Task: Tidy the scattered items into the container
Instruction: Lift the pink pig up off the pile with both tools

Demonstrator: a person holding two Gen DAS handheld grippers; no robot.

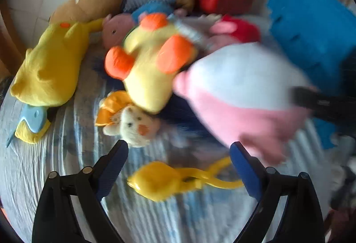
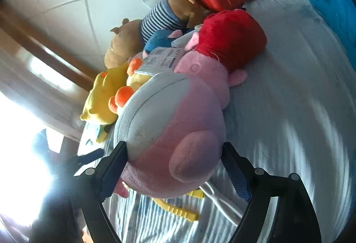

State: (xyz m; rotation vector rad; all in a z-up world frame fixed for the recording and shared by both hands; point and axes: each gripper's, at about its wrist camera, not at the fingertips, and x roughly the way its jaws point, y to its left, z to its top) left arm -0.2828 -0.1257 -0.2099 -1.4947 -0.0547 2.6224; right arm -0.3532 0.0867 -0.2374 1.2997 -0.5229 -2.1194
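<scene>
Our right tongs (image 2: 174, 167) pinch a round, fuzzy pink-and-white plush (image 2: 171, 131) between their ribbed blue pads, lifted above the striped bedspread (image 2: 289, 109). Our left tongs (image 1: 179, 149) stand spread wide with nothing between them, above a glossy yellow plastic clip (image 1: 169, 180) lying on the bed. Beyond sit a soft yellow duck with orange feet (image 1: 151, 65), a small cream bear (image 1: 133, 125) and a blue perforated container (image 1: 311, 31) (blurred) at the far right.
</scene>
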